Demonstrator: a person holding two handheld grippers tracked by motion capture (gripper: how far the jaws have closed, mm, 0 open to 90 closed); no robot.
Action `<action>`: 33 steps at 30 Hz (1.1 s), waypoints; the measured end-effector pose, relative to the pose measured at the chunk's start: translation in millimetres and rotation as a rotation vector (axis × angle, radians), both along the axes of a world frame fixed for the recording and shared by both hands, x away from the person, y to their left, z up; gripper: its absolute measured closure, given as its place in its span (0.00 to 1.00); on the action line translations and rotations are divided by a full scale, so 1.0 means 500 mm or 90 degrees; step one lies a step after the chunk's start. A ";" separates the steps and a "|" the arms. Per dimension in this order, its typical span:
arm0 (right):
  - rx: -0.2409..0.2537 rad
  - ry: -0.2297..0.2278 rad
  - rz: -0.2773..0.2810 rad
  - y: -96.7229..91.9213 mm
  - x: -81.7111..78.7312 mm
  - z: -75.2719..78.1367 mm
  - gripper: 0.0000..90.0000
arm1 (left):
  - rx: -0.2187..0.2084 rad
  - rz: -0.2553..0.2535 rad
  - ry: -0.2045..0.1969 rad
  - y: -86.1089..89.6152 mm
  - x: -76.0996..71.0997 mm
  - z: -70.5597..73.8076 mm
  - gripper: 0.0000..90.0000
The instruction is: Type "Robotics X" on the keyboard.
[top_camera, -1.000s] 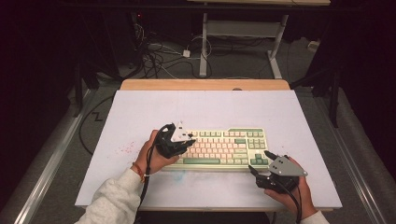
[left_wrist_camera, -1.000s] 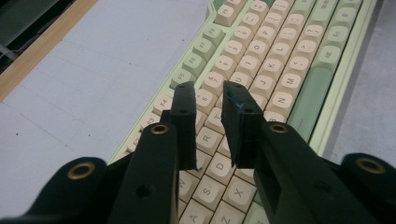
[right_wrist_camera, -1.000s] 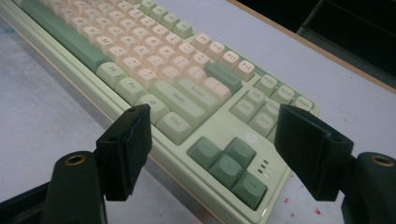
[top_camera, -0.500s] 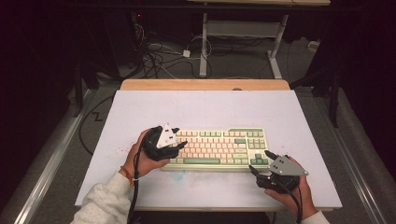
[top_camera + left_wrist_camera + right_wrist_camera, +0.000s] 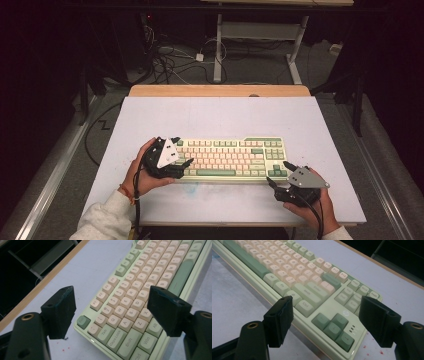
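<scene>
Squarely on the near half of the white table [image 5: 220,115] lies a mechanical keyboard [image 5: 230,157] with cream and sage-green keycaps, its long side running left to right and parallel to the near edge. It sits flat, with a hand-held gripper at each end, which reads as a two-ended approach to shift or lift it. The left hand-held gripper [image 5: 186,164] is at the keyboard's left end, and its jaws have just been opening; they now stand spread wide, one over bare table just off the Esc corner, the other above the left-hand letter keys, so the left end lies between them without either pad pressing on it. In the left gripper view the pads [image 5: 62,311] hang above the key tops rather than on the case, so nothing is gripped there. The right hand-held gripper [image 5: 278,172] waits at the near right corner, jaws likewise spread, aimed at the green arrow keys [image 5: 334,327]; the corner sits between the jaws and below them, untouched. Both hands rest low near the table's near edge, probably to keep the jaws level with the thin case. Small red specks [image 5: 372,350] mark the table surface by that corner. Beyond the far edge a wooden strip [image 5: 220,90] borders the table, and cables [image 5: 175,55] lie tangled on the floor farther back.
</scene>
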State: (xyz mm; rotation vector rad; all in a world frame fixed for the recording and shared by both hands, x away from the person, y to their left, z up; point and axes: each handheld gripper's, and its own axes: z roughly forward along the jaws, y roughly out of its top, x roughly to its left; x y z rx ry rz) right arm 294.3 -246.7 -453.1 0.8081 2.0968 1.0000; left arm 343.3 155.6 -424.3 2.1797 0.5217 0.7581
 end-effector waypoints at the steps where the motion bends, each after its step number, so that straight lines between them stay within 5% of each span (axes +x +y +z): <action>1: 0.000 0.001 0.000 0.000 0.000 0.000 0.31 | -0.005 0.003 -0.007 0.004 -0.003 0.000 0.24; 25: -0.002 0.005 0.002 0.003 0.001 0.002 0.34 | -0.014 0.037 0.002 0.070 -0.052 -0.047 0.21; 33: 0.000 0.017 0.029 0.008 0.001 0.008 0.58 | 0.001 0.051 0.023 0.088 -0.070 -0.070 0.21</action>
